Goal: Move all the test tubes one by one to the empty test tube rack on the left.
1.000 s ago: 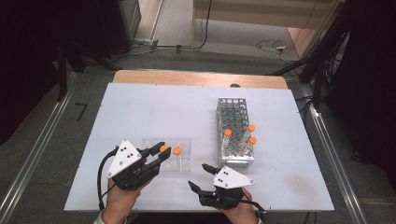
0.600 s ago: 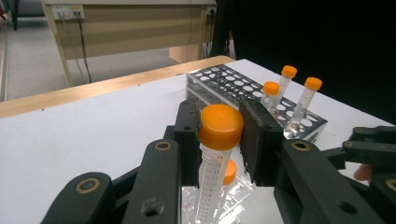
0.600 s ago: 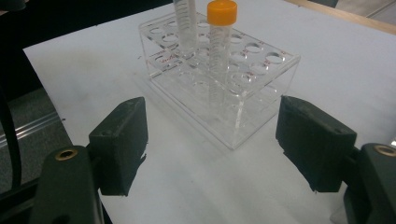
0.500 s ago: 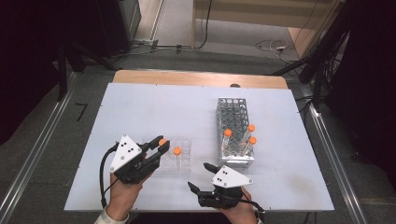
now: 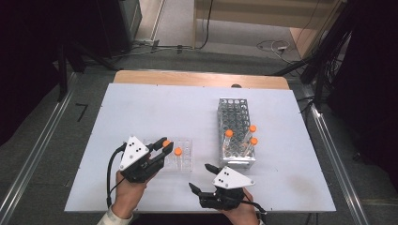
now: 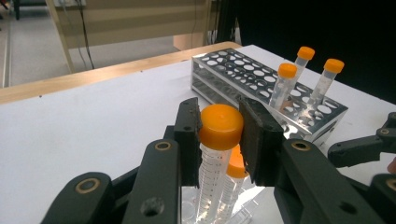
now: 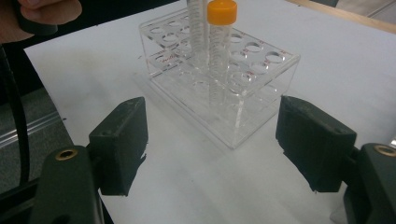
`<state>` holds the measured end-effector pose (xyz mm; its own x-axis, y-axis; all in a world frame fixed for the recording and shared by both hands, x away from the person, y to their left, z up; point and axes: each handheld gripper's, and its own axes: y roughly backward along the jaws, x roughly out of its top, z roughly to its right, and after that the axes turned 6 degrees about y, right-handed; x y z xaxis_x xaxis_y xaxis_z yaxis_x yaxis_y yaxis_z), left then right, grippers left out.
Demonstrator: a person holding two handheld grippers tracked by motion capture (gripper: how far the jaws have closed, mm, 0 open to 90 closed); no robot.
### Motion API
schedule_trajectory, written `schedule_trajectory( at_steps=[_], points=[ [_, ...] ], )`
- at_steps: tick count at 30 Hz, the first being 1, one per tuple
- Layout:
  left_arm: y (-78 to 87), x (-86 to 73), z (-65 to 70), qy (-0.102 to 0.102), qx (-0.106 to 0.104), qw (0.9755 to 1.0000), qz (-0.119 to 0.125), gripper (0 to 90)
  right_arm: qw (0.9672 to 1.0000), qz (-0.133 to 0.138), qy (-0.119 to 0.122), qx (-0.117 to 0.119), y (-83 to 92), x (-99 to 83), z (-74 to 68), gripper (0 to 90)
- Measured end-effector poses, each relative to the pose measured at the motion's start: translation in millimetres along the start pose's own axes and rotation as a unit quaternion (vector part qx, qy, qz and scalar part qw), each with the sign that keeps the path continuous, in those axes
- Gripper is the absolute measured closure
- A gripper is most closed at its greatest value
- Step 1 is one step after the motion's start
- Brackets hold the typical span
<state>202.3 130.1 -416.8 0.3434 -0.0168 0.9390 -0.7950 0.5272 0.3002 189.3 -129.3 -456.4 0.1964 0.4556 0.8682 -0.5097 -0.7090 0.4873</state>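
Left gripper view: an orange-capped tube (image 6: 219, 140) is clamped at its cap by the left gripper (image 6: 219, 140), its foot in the clear rack (image 5: 176, 153) near the worktop's front edge (a second capped tube (image 5: 178, 152) stands beside). The right gripper (image 7: 212, 140) is held wide, nothing between its jaws, facing that rack.

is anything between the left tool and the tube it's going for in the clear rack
Nothing: the left tool is already shut on the orange cap of that tube, which stands in the clear rack. A second tube stands just behind it.
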Motion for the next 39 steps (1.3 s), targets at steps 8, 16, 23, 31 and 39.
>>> schedule_trajectory(
  at_steps=[8,16,23,31,39],
  points=[
    [-6.2,-9.0,0.3,-0.001,0.006,0.9999,-0.010,69.2,1.0000,0.000,-0.001,0.000,1.0,0.0,0.7,23.8],
    [-7.8,-12.2,0.1,0.006,-0.001,0.9999,-0.016,62.9,1.0000,0.000,0.000,0.002,0.7,-0.1,0.4,23.8],
    [-6.0,-11.2,0.2,0.014,-0.011,0.9998,-0.013,60.1,1.0000,0.000,0.000,0.002,0.7,-0.1,0.5,23.9],
    [-5.2,-9.5,2.3,0.025,-0.015,0.9994,-0.021,31.4,1.0000,0.005,-0.004,-0.006,5.0,0.2,5.1,24.7],
    [-2.8,-8.5,2.8,0.029,-0.007,0.9995,-0.013,22.2,0.9994,0.013,-0.017,-0.027,16.1,-0.5,19.0,25.7]
  ],
)
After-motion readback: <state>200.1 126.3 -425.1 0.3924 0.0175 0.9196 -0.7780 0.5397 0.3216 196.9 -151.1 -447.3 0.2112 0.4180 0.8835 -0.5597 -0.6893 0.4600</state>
